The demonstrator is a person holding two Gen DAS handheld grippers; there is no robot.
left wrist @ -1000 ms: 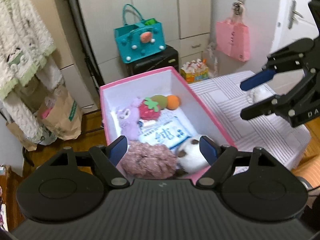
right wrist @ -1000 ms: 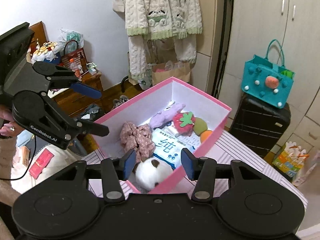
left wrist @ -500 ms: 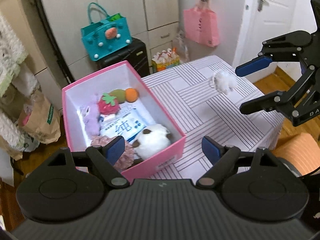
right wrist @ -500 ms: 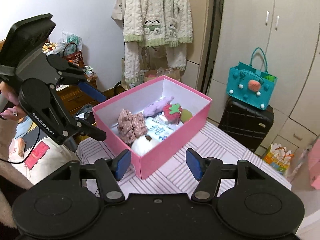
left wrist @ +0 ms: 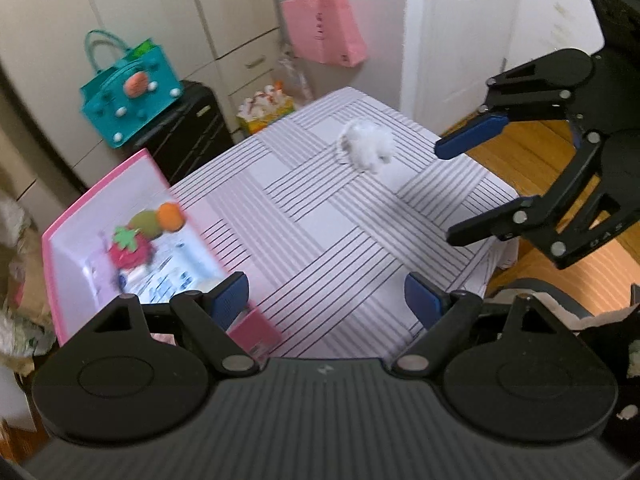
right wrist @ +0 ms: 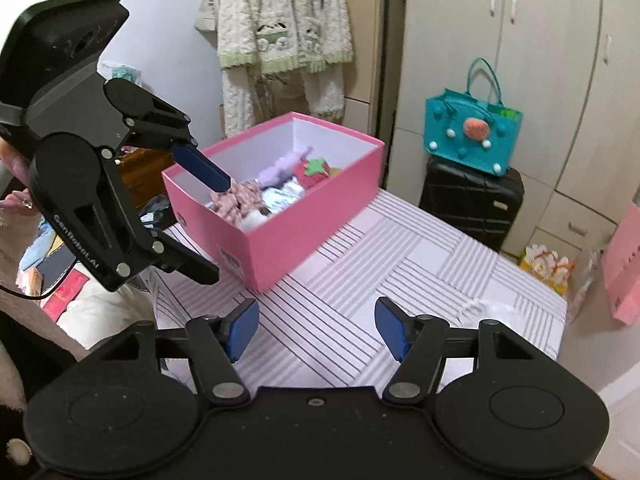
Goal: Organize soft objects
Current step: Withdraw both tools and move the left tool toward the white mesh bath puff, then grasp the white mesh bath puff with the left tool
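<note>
A pink box (left wrist: 52, 248) stands at the left end of the striped table (left wrist: 320, 216). It holds a strawberry plush (left wrist: 130, 250), a tissue pack, a pink ruffled piece (right wrist: 236, 200) and other soft toys. A white fluffy object (left wrist: 366, 146) lies alone on the cloth toward the far right corner. My left gripper (left wrist: 325, 296) hangs open and empty over the cloth just right of the box. My right gripper (right wrist: 316, 328) is over the table's middle, its jaws opening with nothing between them. The fluffy object (right wrist: 484, 306) shows just beyond its right finger. Each gripper also shows in the other's view: right (left wrist: 464, 188), left (right wrist: 208, 220).
A teal tote (right wrist: 472, 136) sits on a black suitcase (right wrist: 472, 200) behind the table. A pink bag (left wrist: 324, 28) hangs on the wall beside a white door. A knitted cardigan (right wrist: 284, 20) hangs behind the box. The table's right edge drops to wooden floor (left wrist: 532, 148).
Both grippers have pulled back from above the box and swung right over the cloth. The white fluffy object has come into view. The right jaws stand wider.
</note>
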